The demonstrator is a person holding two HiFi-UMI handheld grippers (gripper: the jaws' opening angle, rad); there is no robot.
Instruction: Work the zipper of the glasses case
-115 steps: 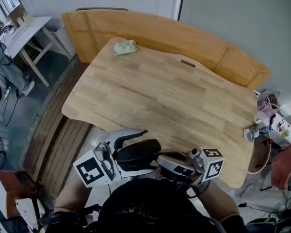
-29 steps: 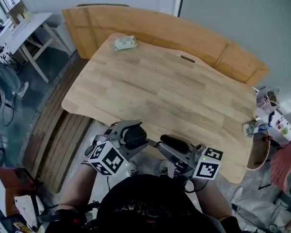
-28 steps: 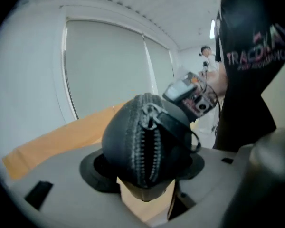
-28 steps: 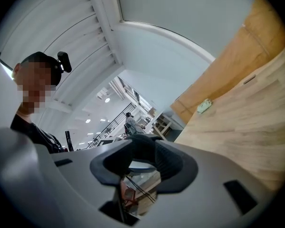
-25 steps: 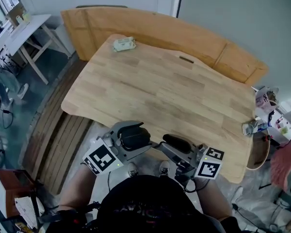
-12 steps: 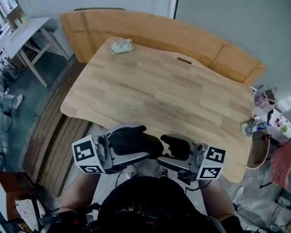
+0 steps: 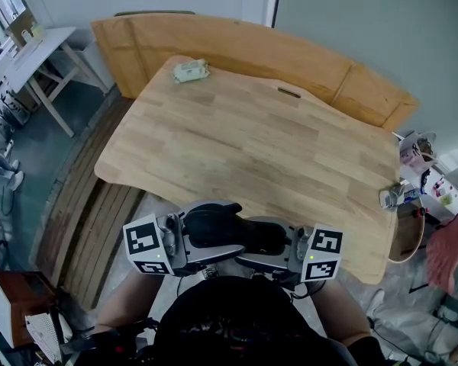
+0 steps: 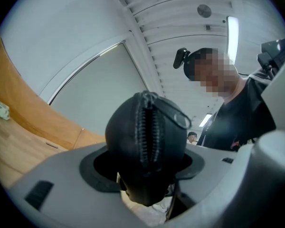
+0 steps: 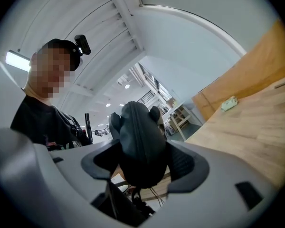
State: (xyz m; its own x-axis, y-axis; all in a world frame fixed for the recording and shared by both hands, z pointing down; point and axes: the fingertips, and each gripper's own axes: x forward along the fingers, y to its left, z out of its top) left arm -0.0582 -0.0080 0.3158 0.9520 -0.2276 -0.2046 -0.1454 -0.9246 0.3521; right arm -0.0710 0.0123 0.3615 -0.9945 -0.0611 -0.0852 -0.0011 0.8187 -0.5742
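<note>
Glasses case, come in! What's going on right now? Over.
Left gripper clamped on glasses case. Right gripper jaws opening around its other end. Zipper looks shut. Nothing blocking.

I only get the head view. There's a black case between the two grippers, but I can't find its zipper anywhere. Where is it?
Observer: In the left gripper view, the zipper runs up the middle of the glasses case, facing that camera.
Operator: Is there something to pull it with?
Observer: Yes, a ring pull hangs off to one side near the top of the case.
Operator: Are both grippers holding the case?
Observer: The left gripper has its jaws clamped on the case's sides. The right gripper has the other end between its jaws, but they are opening and not pressing on it.
</note>
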